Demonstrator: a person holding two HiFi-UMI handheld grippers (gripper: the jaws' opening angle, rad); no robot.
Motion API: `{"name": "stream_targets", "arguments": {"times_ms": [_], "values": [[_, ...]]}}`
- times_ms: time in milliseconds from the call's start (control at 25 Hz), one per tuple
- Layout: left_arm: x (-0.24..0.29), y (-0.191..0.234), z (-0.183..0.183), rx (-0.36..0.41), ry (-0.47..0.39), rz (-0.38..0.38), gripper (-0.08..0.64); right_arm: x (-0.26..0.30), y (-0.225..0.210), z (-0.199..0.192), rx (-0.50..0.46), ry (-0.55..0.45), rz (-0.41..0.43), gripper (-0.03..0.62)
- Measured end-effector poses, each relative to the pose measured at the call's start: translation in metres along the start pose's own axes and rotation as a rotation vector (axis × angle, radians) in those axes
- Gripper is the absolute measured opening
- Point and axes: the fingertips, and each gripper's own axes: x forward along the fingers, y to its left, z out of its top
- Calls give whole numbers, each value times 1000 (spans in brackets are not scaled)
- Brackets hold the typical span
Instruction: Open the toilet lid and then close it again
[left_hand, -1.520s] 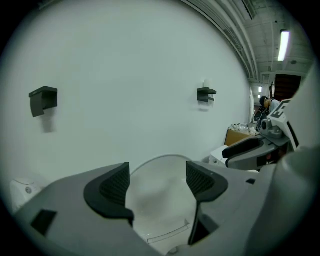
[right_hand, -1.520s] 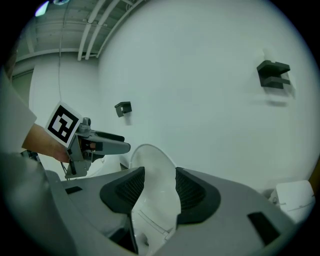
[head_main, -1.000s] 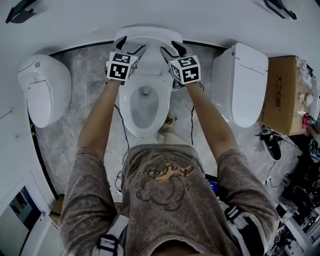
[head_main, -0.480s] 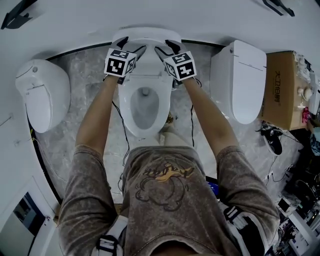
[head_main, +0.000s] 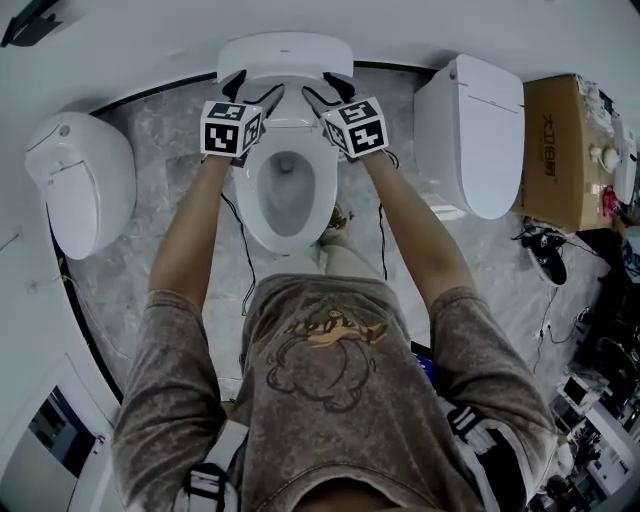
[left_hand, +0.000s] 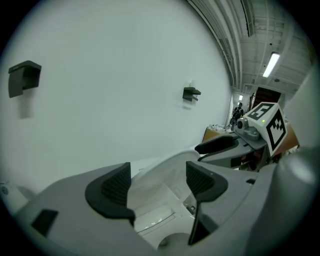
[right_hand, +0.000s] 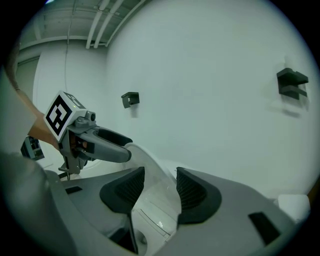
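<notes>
The white oval plastic toilet lid (head_main: 285, 55) is raised. It stands at the rear of the white ceramic toilet bowl (head_main: 250, 190), in front of the white wall (head_main: 400, 25). Its long axis runs from the hinge at the back of the bowl up to its free rounded end. Its inner face points toward me and out over the open bowl. Whether the lid touches the wall cannot be told.

My left tool (head_main: 255, 90) is at the left edge of the lid, near the free end. Its jaws stand well apart. The curved rim of the lid passes through the gap, and there is space on both sides of the rim. The pads do not press on it.

My right tool (head_main: 325, 90) is at the right edge of the lid, level with the left tool and near it. Its jaws are set narrower than those of the left tool. The rim of the lid fills the gap between the ribbed pads, so this tool is clamped on the lid.

Both tools point forward and down toward the wall. The bowl is directly below them, on the grey marbled floor (head_main: 180, 160).
</notes>
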Motion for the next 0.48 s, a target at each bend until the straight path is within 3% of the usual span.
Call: {"name": "stream_targets", "arguments": {"times_ms": [120, 280, 480], "values": [[-19, -14, -11, 22, 7, 25, 345, -18, 17, -7, -8, -19, -7, 207], [-47, -33, -31, -7, -2, 73, 345, -44, 46, -25, -34, -26, 6, 207], [-87, -61, -68, 9, 15, 146, 287, -80, 84, -62, -183, -3, 10, 161]]}}
